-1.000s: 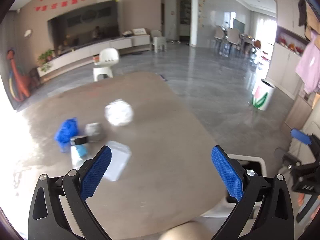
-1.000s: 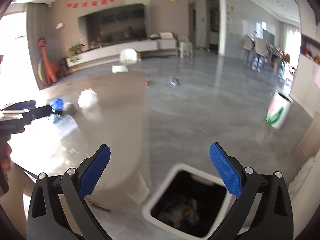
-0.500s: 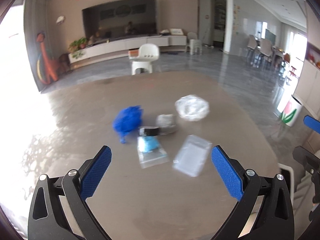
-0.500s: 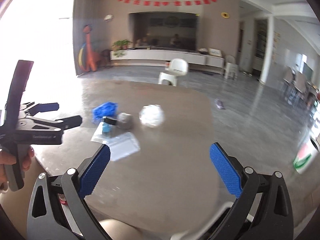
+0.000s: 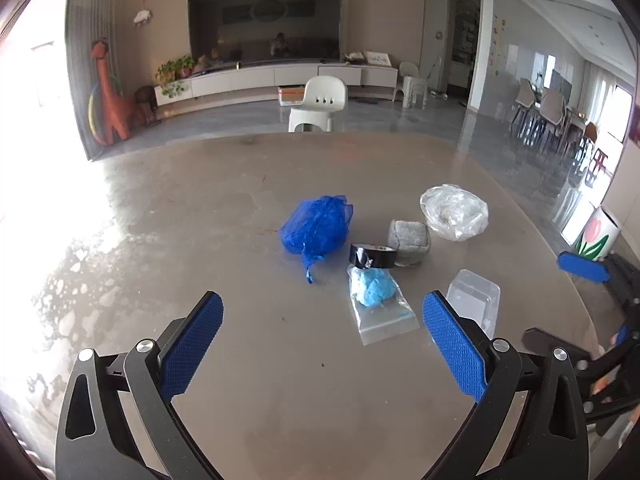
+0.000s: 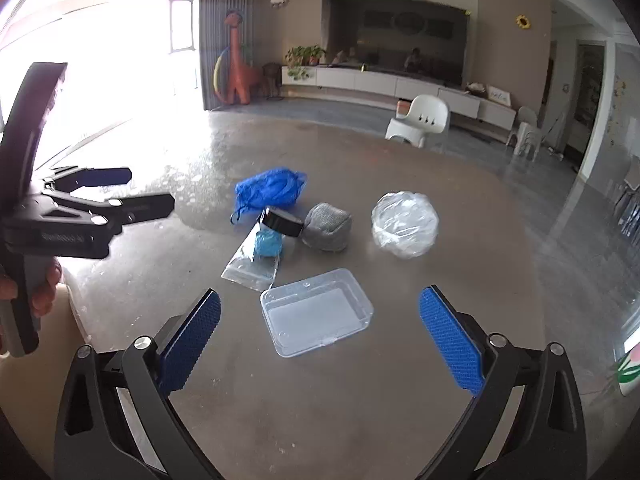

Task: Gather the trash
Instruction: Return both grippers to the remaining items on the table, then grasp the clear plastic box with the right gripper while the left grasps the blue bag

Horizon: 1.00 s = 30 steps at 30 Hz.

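Note:
Trash lies in a cluster on the brown table [image 5: 200, 240]: a blue mesh bag [image 5: 316, 226], a black tape roll [image 5: 372, 257], a grey sponge-like lump [image 5: 410, 237], a crumpled clear plastic ball [image 5: 454, 212], a zip bag with blue stuff [image 5: 378, 300] and a clear plastic box [image 6: 316, 314]. My left gripper [image 5: 320, 352] is open and empty, short of the zip bag. My right gripper [image 6: 318, 344] is open and empty, just short of the clear box. The left gripper also shows in the right wrist view [image 6: 116, 190].
A white plastic chair [image 5: 318, 106] stands behind the table's far edge. A white bin with a tulip print [image 5: 596, 236] stands on the floor at the right. A TV cabinet [image 5: 272, 78] and an orange dinosaur figure [image 5: 112, 96] stand far back.
Both grippers have swung left from the floor bin side and now face the trash cluster. Both stayed open.

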Tool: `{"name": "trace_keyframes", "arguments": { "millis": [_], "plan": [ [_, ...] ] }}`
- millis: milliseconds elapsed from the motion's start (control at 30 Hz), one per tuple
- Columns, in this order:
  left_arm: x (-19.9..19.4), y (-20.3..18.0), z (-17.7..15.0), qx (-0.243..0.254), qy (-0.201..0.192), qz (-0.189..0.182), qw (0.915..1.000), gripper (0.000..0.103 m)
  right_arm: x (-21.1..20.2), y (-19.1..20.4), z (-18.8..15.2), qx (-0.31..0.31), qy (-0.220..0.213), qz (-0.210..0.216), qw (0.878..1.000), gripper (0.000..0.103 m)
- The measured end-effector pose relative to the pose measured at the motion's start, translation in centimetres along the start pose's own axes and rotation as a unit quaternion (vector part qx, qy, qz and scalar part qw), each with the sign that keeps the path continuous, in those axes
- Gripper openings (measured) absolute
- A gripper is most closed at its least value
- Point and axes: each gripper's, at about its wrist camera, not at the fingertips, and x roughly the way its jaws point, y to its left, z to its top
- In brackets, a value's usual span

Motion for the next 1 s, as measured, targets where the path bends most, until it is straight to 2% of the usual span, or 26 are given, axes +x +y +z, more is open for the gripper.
{"name": "trace_keyframes", "arguments": {
  "millis": [200, 433, 533, 567, 833, 1000],
  "plan": [
    [1.2, 0.2, 0.0, -0.007, 0.003, -0.004, 1.0000, 0.098, 4.7, -0.4, -0.6, -0.012, 0.042, 0.031, 0.999, 0.099],
    [2.4, -0.1, -0.4, -0.004, 0.011, -0.007, 0.9999, 0.098, 8.0, 0.0, -1.2, -0.041, 0.088, 0.057, 0.994, 0.099],
    [3.0, -0.2, -0.3, 0.001, 0.013, -0.005, 0.9999, 0.098, 8.0, 0.3, -1.0, -0.050, 0.093, 0.068, 0.992, 0.099],
    [3.2, -0.2, -0.3, 0.003, 0.014, -0.005, 0.9999, 0.098, 8.0, 0.3, -1.0, -0.048, 0.094, 0.071, 0.992, 0.094],
    [5.4, 0.2, 1.7, 0.025, 0.005, 0.015, 0.9996, 0.098, 5.6, -1.2, -0.3, -0.013, 0.069, 0.071, 0.995, 0.094],
    [8.3, 1.3, 3.8, 0.023, 0.001, 0.033, 0.9992, 0.098, 3.8, -0.8, 0.4, -0.027, 0.055, 0.063, 0.996, 0.094]
  ]
}}
